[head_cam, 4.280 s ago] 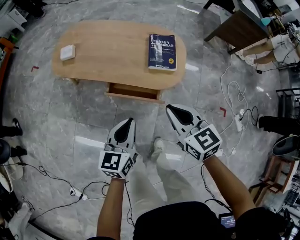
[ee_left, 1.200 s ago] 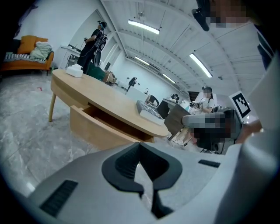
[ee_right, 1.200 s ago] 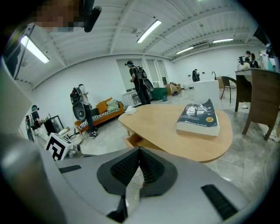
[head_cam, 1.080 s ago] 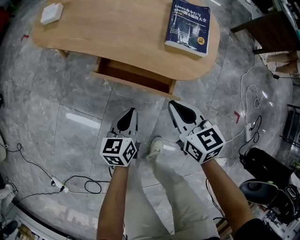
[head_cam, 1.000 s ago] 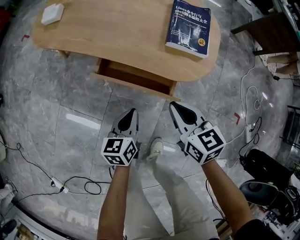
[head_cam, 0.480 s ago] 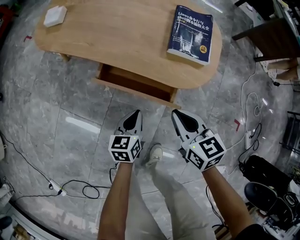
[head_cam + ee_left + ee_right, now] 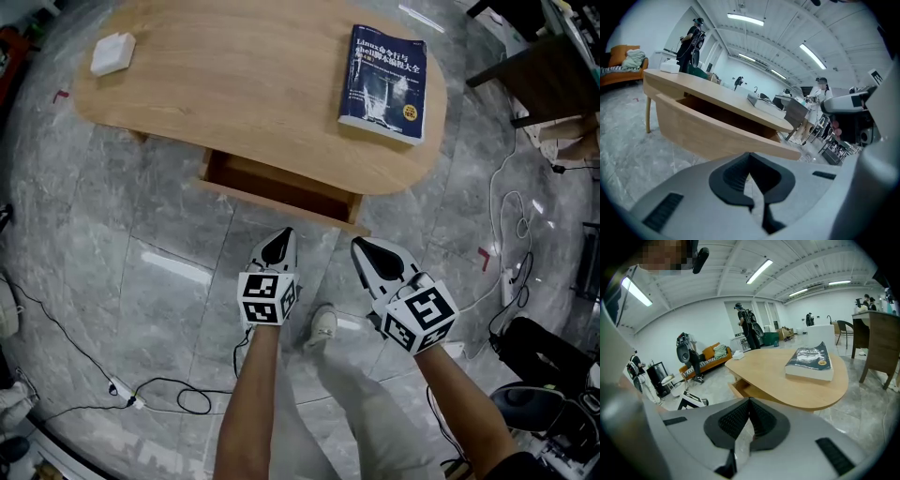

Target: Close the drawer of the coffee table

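Note:
The oval wooden coffee table [image 7: 234, 94] has its drawer [image 7: 279, 185] pulled out toward me, showing its brown inside. In the left gripper view the drawer front [image 7: 712, 136] fills the middle, close ahead. My left gripper [image 7: 280, 237] is shut and empty, its tip just short of the drawer front, slightly right of its middle. My right gripper [image 7: 363, 247] is also shut and empty, below the drawer's right corner. In the right gripper view the open drawer [image 7: 739, 389] sits to the left under the tabletop [image 7: 806, 390].
A blue book [image 7: 384, 82] lies on the table's right end, a small white box [image 7: 112, 53] on its left end. Cables [image 7: 159, 394] and a power strip [image 7: 511, 277] lie on the grey floor. My shoe [image 7: 323, 325] is between the grippers. A dark table [image 7: 530, 70] stands at the upper right.
Both grippers have come closer to the table and the open drawer; the left one has closed most of the gap to the drawer front. The drawer stays open.

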`<state>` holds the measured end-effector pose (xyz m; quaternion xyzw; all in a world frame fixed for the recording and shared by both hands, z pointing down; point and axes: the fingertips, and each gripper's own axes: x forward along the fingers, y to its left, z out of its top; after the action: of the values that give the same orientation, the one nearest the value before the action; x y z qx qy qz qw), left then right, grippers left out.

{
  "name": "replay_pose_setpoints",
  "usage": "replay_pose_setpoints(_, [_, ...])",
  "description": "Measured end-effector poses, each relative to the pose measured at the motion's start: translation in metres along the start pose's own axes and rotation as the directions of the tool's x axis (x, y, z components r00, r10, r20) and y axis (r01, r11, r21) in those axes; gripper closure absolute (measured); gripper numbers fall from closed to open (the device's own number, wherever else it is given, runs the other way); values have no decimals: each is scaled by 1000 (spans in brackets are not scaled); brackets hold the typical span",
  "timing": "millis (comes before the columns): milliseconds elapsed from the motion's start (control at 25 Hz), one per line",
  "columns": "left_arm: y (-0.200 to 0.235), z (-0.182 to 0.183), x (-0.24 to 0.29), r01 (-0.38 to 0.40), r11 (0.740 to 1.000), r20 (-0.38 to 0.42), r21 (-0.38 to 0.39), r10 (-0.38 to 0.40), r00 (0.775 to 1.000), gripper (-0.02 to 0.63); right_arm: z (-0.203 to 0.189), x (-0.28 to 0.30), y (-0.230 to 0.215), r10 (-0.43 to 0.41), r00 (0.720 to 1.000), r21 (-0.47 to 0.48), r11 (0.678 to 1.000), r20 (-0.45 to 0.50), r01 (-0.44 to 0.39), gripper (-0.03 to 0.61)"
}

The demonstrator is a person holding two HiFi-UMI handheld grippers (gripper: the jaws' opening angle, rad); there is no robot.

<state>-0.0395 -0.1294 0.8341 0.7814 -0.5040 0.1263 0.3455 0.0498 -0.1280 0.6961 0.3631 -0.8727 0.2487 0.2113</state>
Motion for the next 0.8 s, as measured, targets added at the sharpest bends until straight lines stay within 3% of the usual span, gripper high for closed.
replay_pose_setpoints(800, [13, 13, 27, -55, 995, -36, 87, 59, 998, 611, -5, 6, 5, 13, 1000, 9, 1000, 4, -13, 568])
